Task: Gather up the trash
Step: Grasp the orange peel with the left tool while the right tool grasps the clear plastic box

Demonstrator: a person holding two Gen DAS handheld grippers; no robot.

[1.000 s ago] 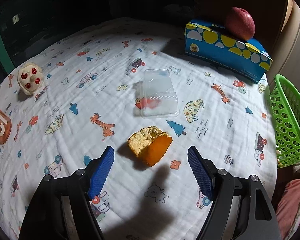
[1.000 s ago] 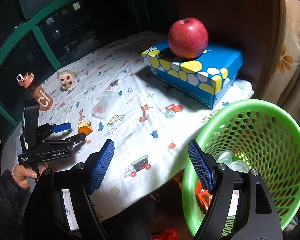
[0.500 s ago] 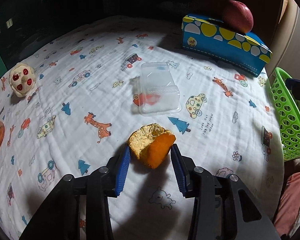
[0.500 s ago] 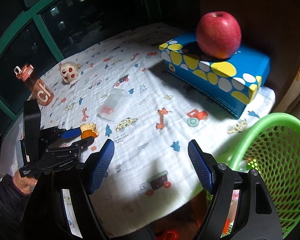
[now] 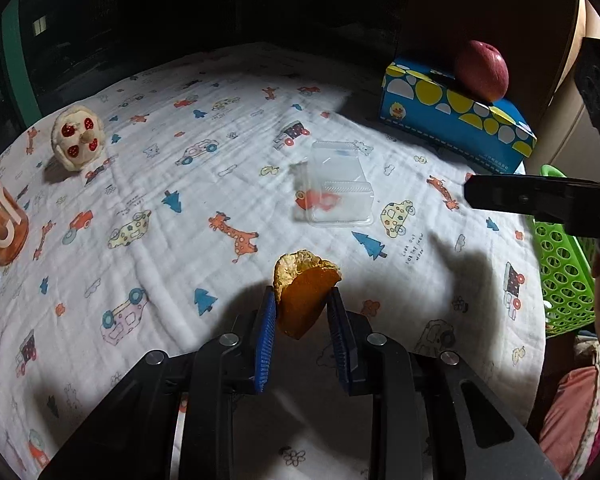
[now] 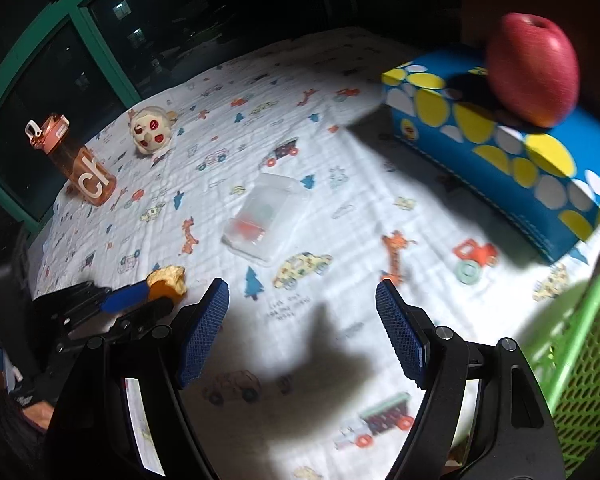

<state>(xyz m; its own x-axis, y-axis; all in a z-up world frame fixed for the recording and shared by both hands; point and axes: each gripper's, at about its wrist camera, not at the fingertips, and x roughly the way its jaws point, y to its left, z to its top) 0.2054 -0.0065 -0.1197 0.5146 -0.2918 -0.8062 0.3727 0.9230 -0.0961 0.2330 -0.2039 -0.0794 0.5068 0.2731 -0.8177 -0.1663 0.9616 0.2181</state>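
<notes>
Left wrist: left gripper [image 5: 302, 312] tilted down, jaws closing on orange peel [image 5: 305, 294], wide apart a second ago; clear container [image 5: 336, 184] at 12 o'clock.

Right wrist: right gripper [image 6: 302, 312] unchanged, apart, empty; green basket [image 6: 580, 364] now only at 3 o'clock edge; open cloth [image 6: 340, 200] ahead.

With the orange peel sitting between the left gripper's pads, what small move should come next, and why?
Probably finish the squeeze, then lift. The left gripper has its jaws closing around the orange peel, which sits between the blue pads just above the cloth. Once firmly held, it could go toward the green basket on the right.
</notes>
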